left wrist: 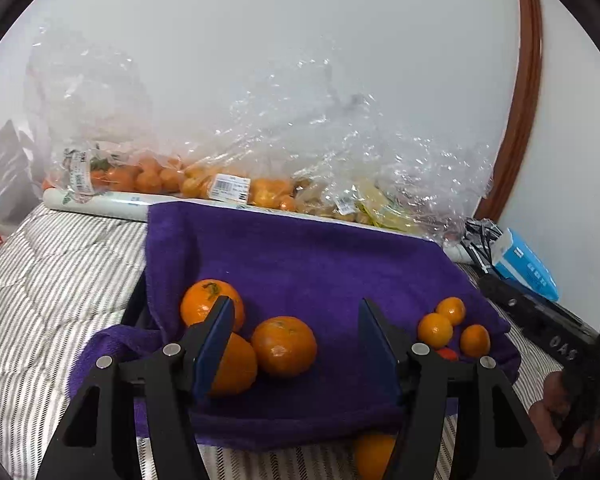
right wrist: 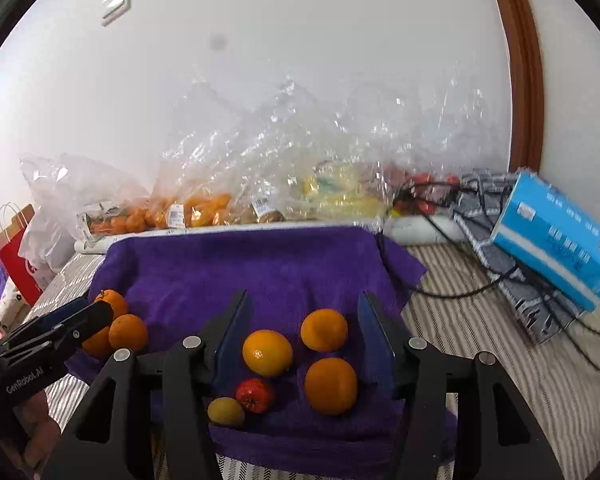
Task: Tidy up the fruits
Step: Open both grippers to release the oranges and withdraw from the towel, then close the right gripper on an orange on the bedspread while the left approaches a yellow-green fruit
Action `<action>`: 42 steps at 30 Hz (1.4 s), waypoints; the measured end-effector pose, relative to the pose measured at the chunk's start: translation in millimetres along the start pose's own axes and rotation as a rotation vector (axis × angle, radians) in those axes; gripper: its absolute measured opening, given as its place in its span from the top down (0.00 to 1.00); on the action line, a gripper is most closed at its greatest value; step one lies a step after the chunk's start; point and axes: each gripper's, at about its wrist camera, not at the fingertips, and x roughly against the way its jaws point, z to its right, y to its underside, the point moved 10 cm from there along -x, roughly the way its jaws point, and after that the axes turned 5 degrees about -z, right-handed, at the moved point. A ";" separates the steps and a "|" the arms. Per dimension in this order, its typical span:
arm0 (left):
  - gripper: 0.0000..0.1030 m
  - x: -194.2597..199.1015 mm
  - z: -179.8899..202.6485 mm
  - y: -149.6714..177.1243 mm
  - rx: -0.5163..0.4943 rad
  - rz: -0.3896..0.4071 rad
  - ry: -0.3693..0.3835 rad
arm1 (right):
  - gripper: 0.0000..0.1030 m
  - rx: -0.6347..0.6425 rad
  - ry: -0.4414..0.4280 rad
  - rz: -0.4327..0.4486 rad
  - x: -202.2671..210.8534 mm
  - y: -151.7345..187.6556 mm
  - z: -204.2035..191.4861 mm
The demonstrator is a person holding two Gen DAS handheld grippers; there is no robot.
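A purple towel [left wrist: 300, 256] lies spread over striped bedding. My left gripper [left wrist: 296, 302] is open above three large oranges: one [left wrist: 284, 346] lies free between the jaws, and two [left wrist: 210, 302] sit by the left finger. Small tangerines [left wrist: 435, 330] cluster at the towel's right. In the right wrist view my right gripper [right wrist: 304, 295] is open over the towel [right wrist: 260, 264]. Three small oranges [right wrist: 267, 353] lie loose between its jaws. A red fruit [right wrist: 255, 395] and a yellow-green one [right wrist: 226, 412] rest nearer the camera. Nothing is gripped.
Clear plastic bags [left wrist: 204, 176] of fruit line the white wall behind the towel. A blue tissue pack [right wrist: 556, 236], a patterned cloth and a black cable [right wrist: 460, 292] lie on the right. A red paper bag [right wrist: 18, 264] stands left. One orange [left wrist: 374, 454] lies by the towel's front edge.
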 end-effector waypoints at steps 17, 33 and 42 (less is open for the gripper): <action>0.41 63.6 -88.9 41.8 0.035 -0.042 -0.142 | 0.39 0.059 0.069 -0.146 57.4 54.2 -48.9; 0.41 79.6 -116.2 79.1 0.098 -0.139 -0.151 | 0.47 0.086 -0.016 -0.251 31.5 102.4 -109.4; 0.48 77.0 -114.6 81.8 0.115 -0.160 -0.118 | 0.55 0.095 -0.028 -0.310 3.3 112.2 -117.9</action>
